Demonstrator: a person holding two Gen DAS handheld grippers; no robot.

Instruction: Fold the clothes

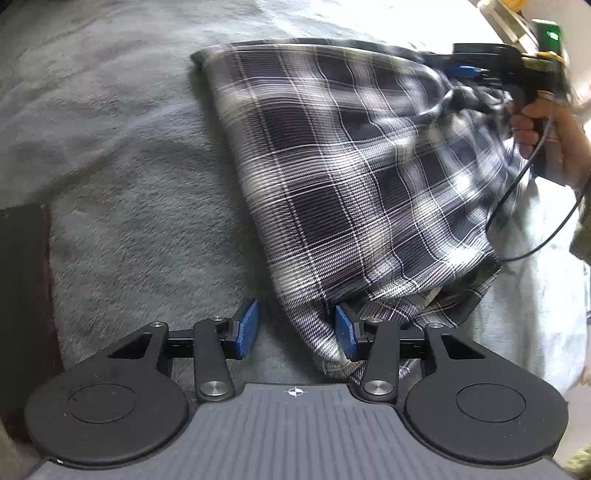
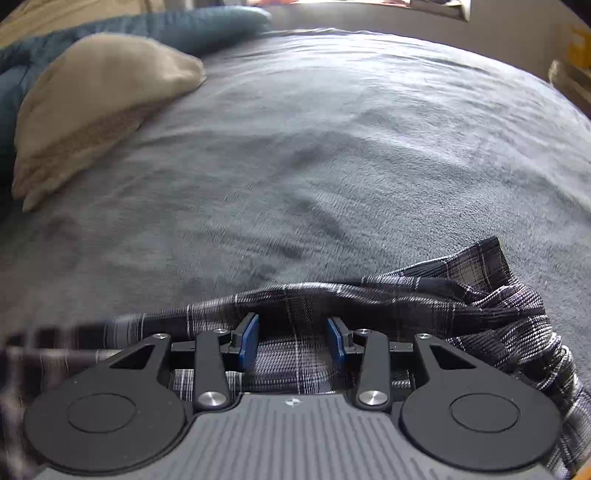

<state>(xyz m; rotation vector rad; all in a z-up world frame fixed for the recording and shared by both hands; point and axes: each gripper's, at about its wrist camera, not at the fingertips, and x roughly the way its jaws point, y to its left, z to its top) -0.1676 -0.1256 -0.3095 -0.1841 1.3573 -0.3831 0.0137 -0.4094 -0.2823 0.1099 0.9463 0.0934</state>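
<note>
A dark plaid garment lies folded lengthwise on the grey blanket. My left gripper stands open at its near corner. The cloth's edge hangs between the jaws beside the right pad, and the left pad is well clear of it. At the garment's far right end, a person's hand holds the other gripper's handle, blurred. In the right wrist view my right gripper is open over the plaid garment. Flat cloth shows between its blue pads, which do not press on it.
A beige pillow and a teal quilt lie at the far left of the bed. A white sheet lies under the garment's right side. A black cable hangs from the hand. A dark object borders the left edge.
</note>
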